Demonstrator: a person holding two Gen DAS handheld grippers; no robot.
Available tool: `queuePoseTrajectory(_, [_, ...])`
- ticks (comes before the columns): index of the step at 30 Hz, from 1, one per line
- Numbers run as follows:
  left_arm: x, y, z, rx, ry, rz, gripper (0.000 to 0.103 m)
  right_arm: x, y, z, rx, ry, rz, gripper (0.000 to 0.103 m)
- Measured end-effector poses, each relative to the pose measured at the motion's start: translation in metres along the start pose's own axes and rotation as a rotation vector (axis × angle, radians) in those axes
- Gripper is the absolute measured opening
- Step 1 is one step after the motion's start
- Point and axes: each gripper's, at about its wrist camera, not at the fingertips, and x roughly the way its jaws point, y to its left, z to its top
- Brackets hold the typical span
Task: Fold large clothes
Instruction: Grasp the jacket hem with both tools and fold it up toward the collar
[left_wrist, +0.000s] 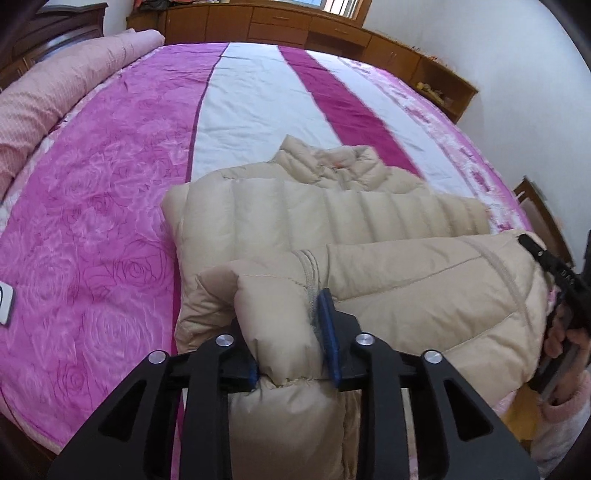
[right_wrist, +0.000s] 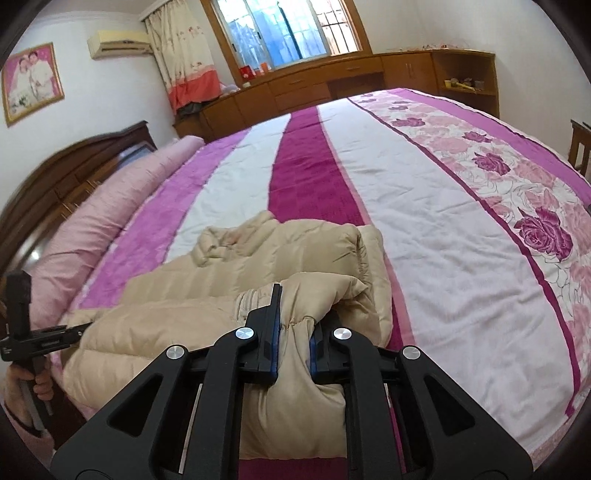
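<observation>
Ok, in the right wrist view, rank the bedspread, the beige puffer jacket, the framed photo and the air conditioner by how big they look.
1. bedspread, fills most of the view.
2. beige puffer jacket, though it lies nearest the camera.
3 and 4. framed photo and air conditioner look much alike, both far off and bent by the lens; I won't rank them.

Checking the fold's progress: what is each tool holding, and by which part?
Both grip the beige puffer jacket: left tool and right tool each pinch a bunch of its near edge.

jacket (left_wrist: 369, 221): plain beige
bedspread (left_wrist: 92, 221): pink rose print; white and magenta stripes
rolled quilt (left_wrist: 55, 85): pale pink
gripper pads (left_wrist: 328, 317): blue
</observation>
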Motion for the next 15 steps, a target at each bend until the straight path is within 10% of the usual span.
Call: queuePoseTrajectory(15, [0.019, -0.002, 0.000, 0.031, -0.005, 0.021, 0.052, 0.089, -0.015, -0.014, 0.003, 0.147, -0.147, 0.020])
